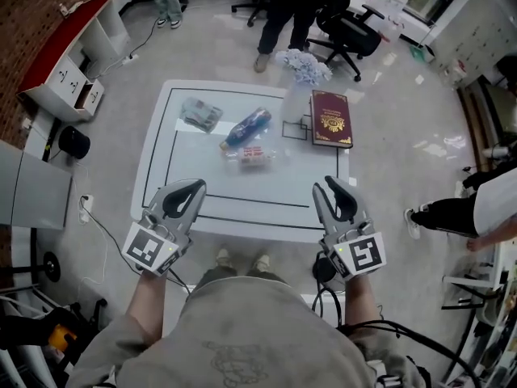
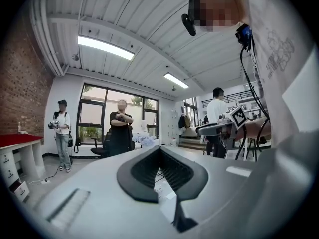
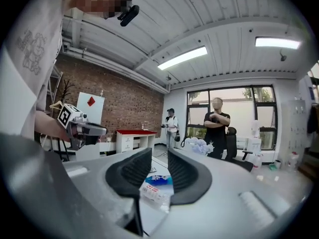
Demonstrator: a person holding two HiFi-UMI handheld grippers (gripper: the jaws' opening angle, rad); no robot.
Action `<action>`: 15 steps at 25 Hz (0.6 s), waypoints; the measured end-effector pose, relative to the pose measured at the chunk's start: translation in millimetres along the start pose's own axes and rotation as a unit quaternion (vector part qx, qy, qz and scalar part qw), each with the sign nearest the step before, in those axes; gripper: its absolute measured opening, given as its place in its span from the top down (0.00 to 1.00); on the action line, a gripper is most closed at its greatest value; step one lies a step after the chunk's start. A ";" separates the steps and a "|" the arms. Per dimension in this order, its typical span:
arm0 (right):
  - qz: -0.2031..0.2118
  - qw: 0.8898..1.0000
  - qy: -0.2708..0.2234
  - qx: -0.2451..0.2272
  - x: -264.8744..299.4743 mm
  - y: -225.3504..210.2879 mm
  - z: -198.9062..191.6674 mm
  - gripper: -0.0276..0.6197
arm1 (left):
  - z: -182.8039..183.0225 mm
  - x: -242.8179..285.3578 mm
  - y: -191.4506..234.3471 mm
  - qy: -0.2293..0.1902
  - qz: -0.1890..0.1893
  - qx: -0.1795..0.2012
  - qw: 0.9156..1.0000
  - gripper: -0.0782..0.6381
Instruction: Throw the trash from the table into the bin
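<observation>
Trash lies spread over the far half of the white counter [image 1: 258, 194]: a crumpled clear wrapper [image 1: 200, 113] toward the far left, a blue-labelled bottle [image 1: 246, 127] lying on its side near the middle, and a clear bottle with a red-and-white label [image 1: 254, 157] just in front of it, also on its side. A dark red book [image 1: 332, 118] lies flat at the far right.

Only the head view gives this whole layout. It shows both tools held above the near edge, well apart from every item. The left gripper [image 1: 196, 187] is on the left and the right gripper [image 1: 326, 186] on the right.

The right gripper view looks low across the counter. Its fingers [image 3: 187, 176] stand a little apart with nothing between them. Through the gap the two bottles show further off on the counter, the red-labelled one nearer. The wrapper and the book do not show there.

The left gripper view shows its fingers [image 2: 182, 171] meeting at the tips, on nothing. Little of the counter's load can be made out past them.

Both gripper views show a standing person with folded arms by the windows; the head view catches only that person's legs.
</observation>
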State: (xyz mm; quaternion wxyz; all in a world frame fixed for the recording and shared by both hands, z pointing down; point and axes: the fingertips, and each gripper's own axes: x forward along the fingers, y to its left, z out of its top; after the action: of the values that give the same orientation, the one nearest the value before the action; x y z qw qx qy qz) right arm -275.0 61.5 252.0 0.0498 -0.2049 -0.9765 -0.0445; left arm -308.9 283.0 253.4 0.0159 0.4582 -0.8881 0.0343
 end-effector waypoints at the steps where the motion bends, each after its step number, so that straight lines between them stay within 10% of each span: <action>1: 0.009 1.000 0.010 -0.007 7.1 -1.6 -0.9 0.78 | -2.0 1.5 0.6 0.001 0.000 -0.001 1.000 0.89; 15: 0.164 0.960 0.171 -0.147 105.3 10.9 -61.1 0.52 | -35.3 20.8 21.7 0.031 0.004 -0.014 0.999 0.89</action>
State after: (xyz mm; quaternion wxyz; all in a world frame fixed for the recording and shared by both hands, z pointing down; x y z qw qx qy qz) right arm -361.7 106.6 325.5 0.1925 -0.3562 -0.8893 -0.2129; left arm -338.8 281.3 288.9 0.0493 0.4535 -0.8892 0.0360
